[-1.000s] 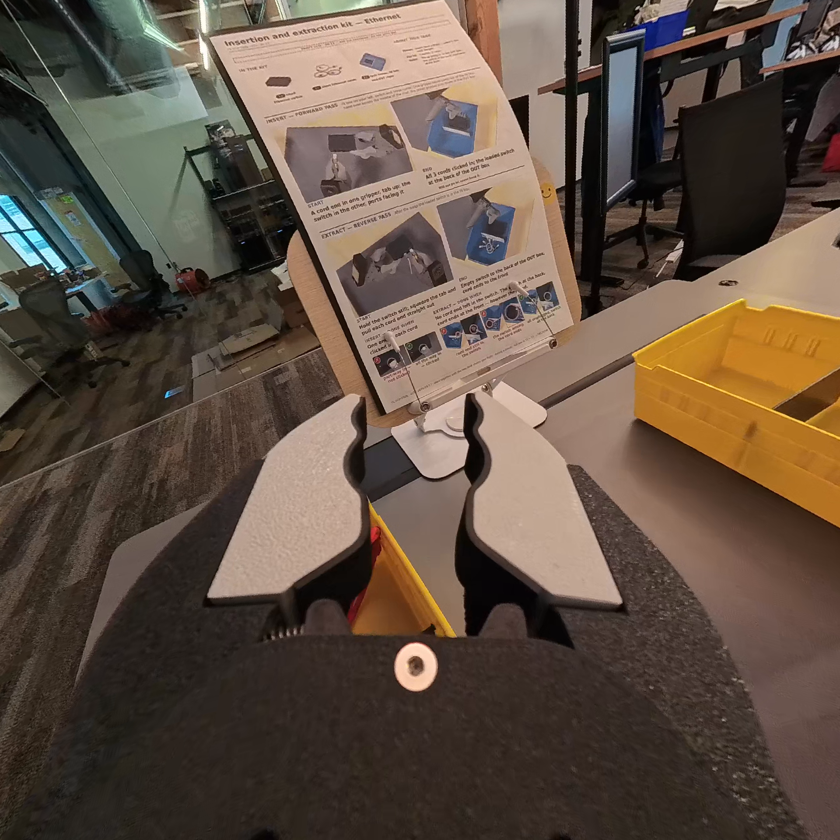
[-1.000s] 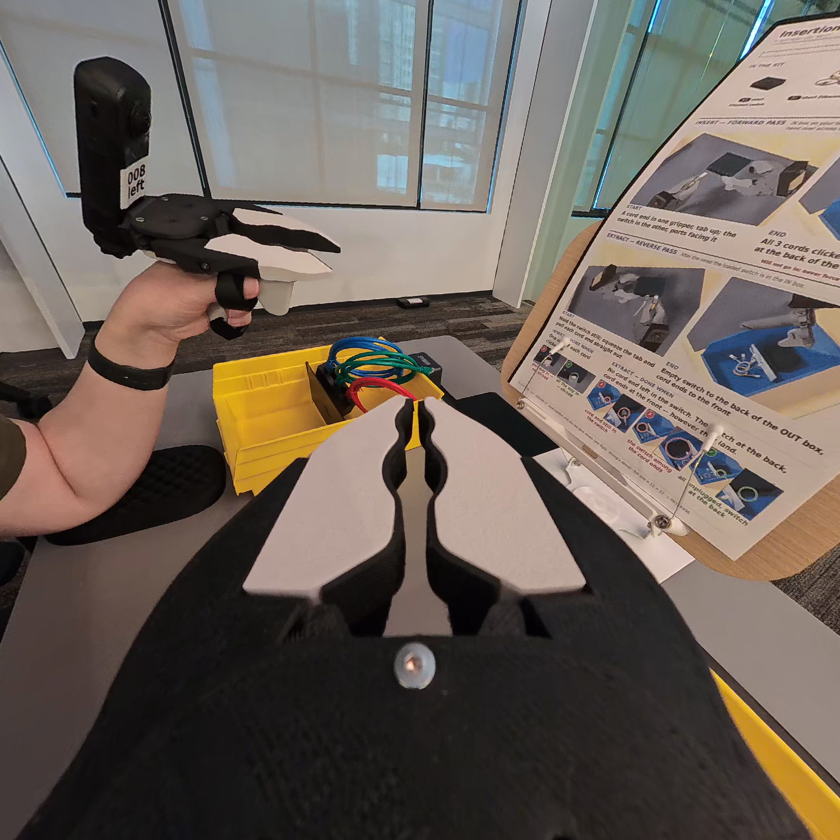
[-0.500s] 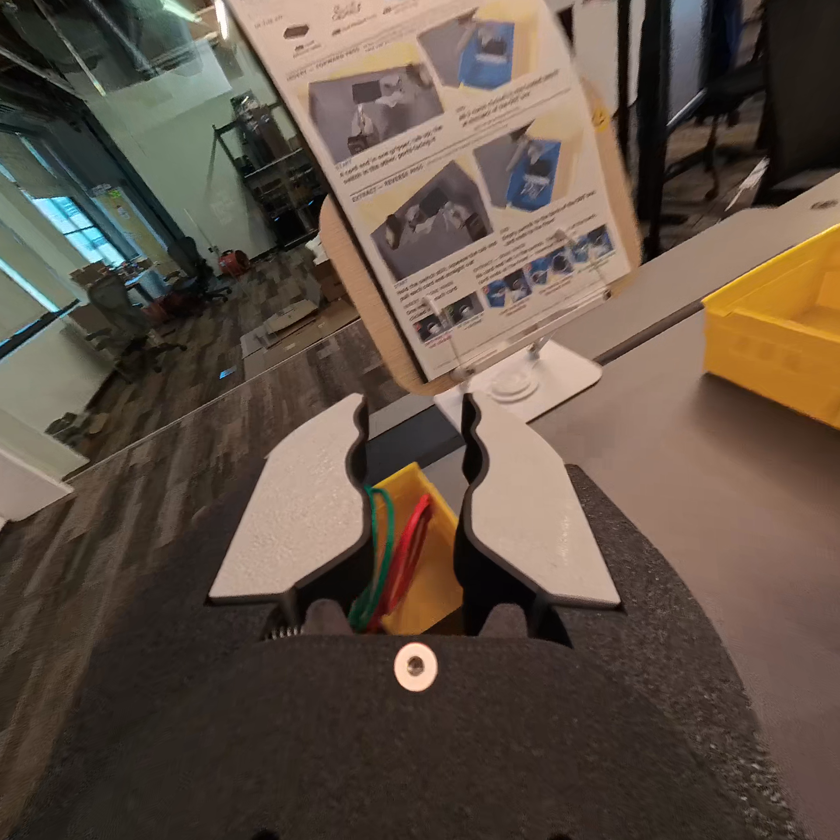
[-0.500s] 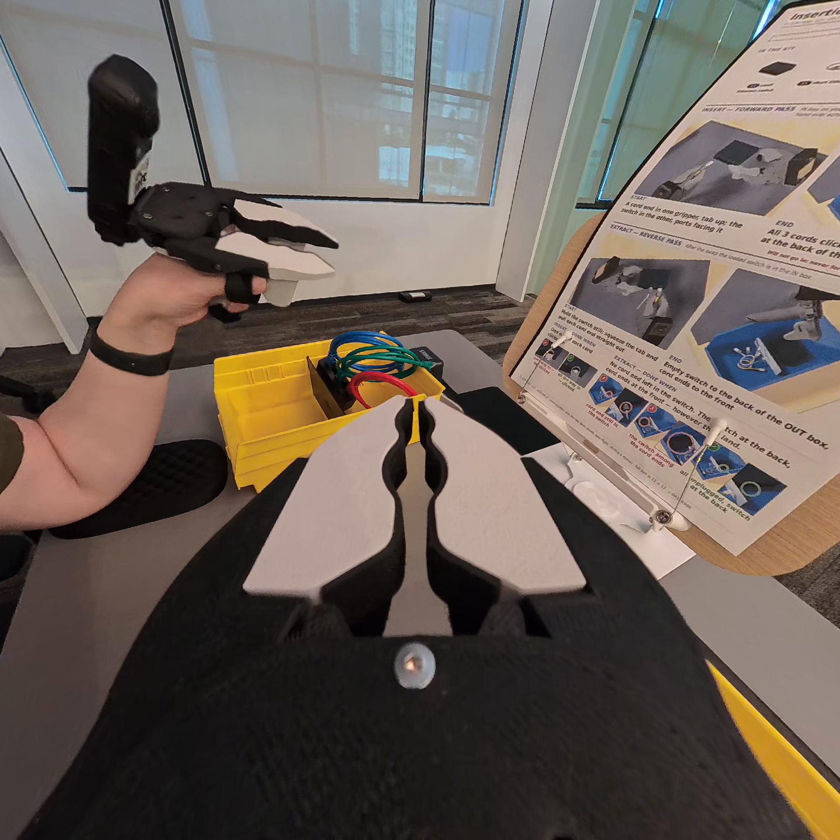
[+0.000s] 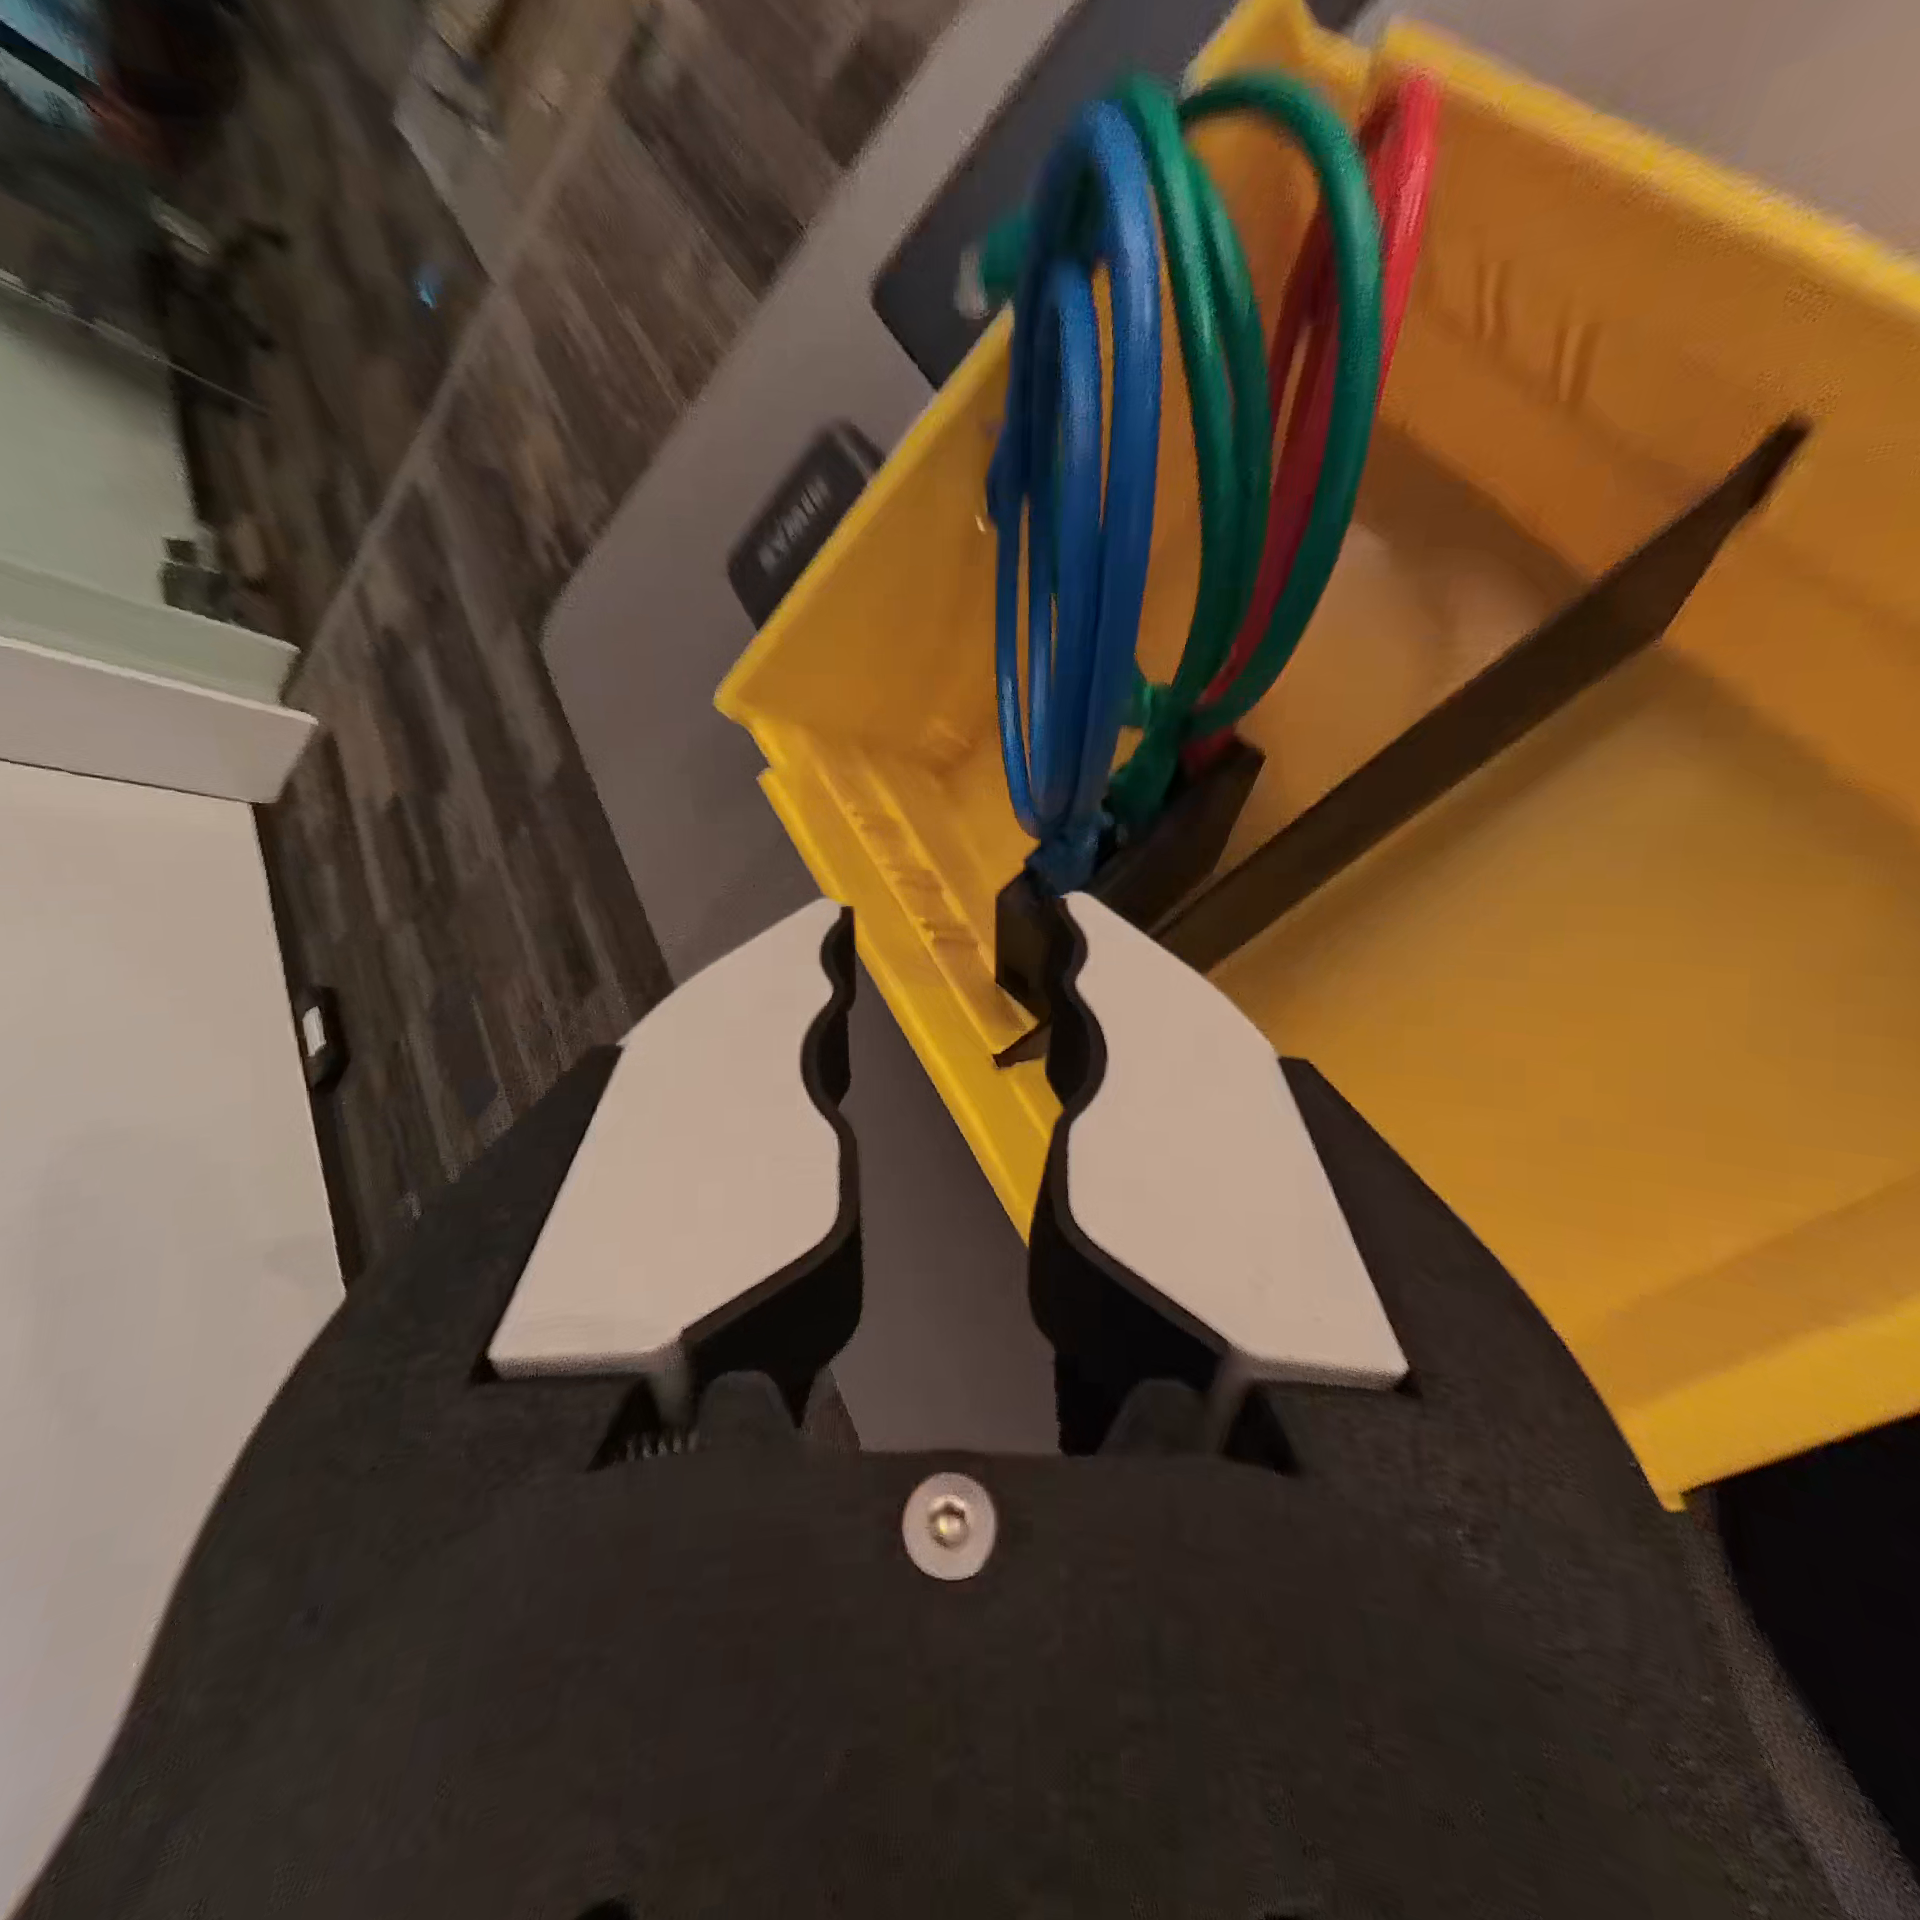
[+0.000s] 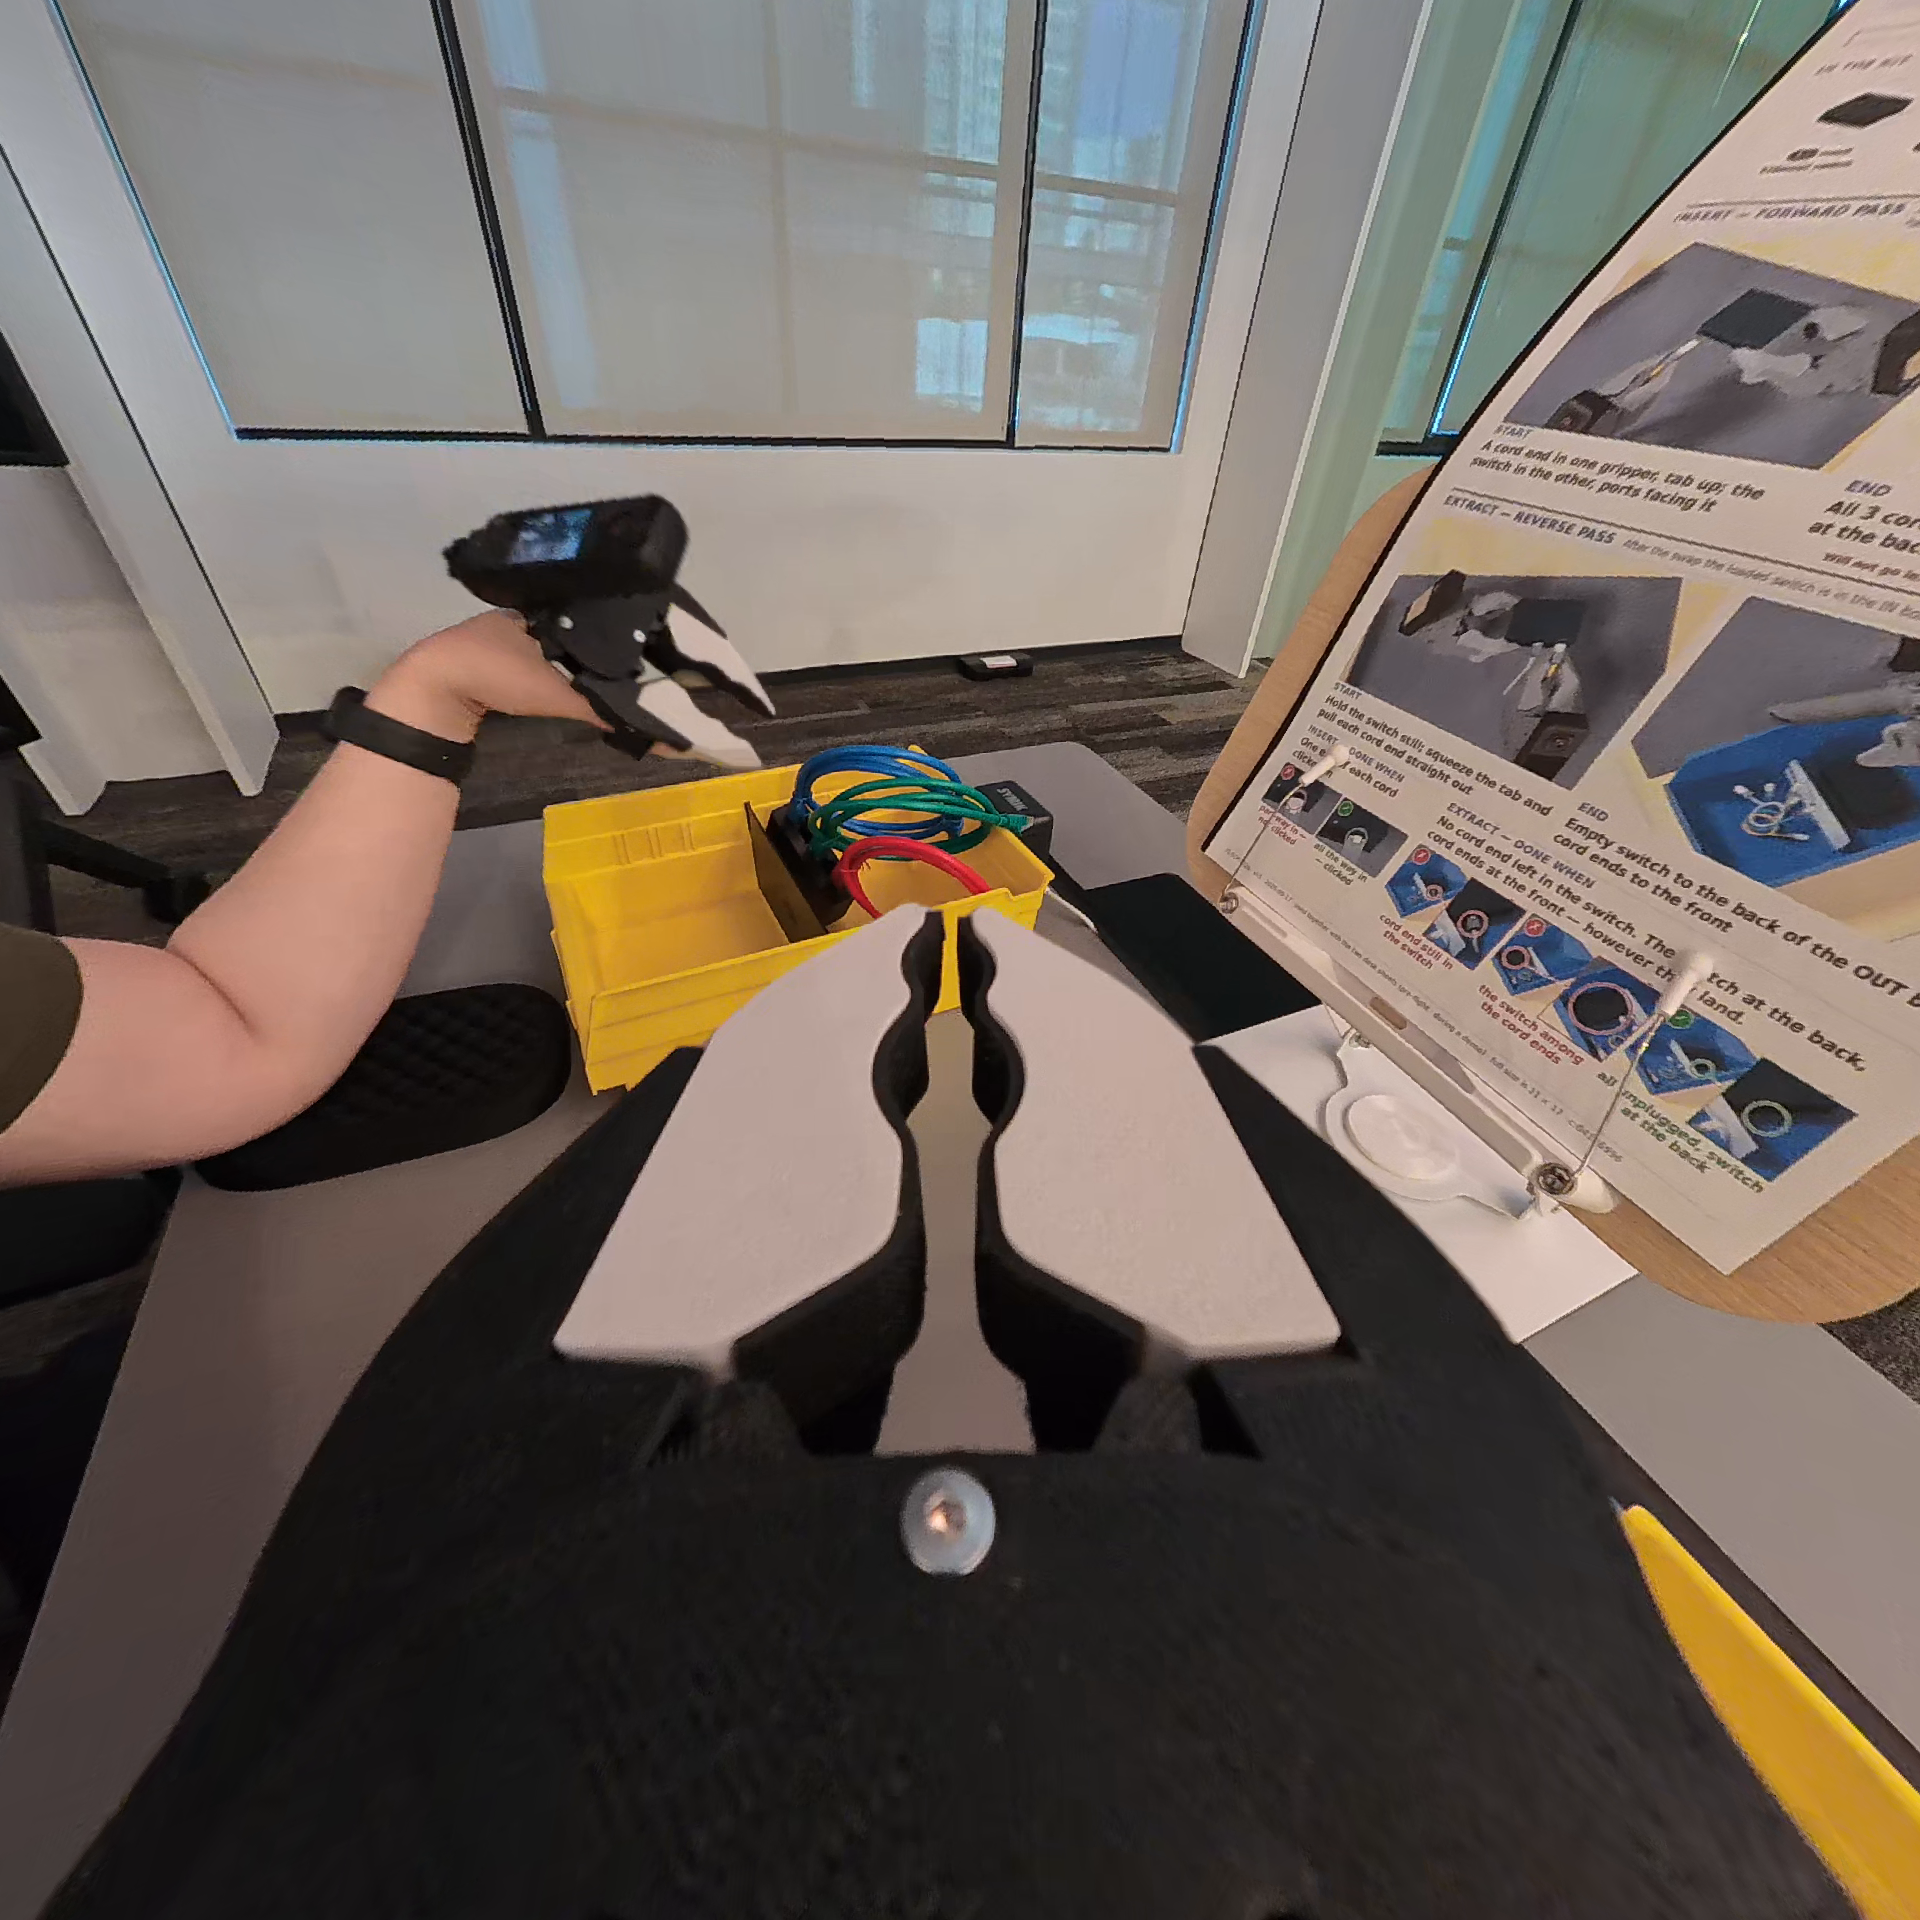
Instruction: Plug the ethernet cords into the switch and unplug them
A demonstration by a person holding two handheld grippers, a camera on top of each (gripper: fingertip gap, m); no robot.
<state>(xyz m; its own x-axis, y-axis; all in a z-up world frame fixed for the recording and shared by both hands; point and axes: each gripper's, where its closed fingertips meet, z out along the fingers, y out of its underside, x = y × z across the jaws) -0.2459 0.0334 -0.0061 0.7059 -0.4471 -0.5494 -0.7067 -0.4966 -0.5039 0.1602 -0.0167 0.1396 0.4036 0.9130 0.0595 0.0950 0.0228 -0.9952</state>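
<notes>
**Left tongs going in for the loaded switch**

Left tongs (image 5: pixel 951 925) released, tilted down at the yellow bin (image 6: pixel 665 966), probably to grab the switch (image 5: pixel 1174 831). Right tongs (image 6: pixel 951 930) nearly clenched, empty, waiting. Cords (image 6: pixel 894 805) loop at 12 o'clock, plugged in.

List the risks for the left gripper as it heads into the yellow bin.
1. The blue cord, green cord and red cord loop up above the switch, so the open left gripper may snag a loop.
2. The switch leans between the yellow bin wall and the black divider; a nudge may tip it.
</notes>
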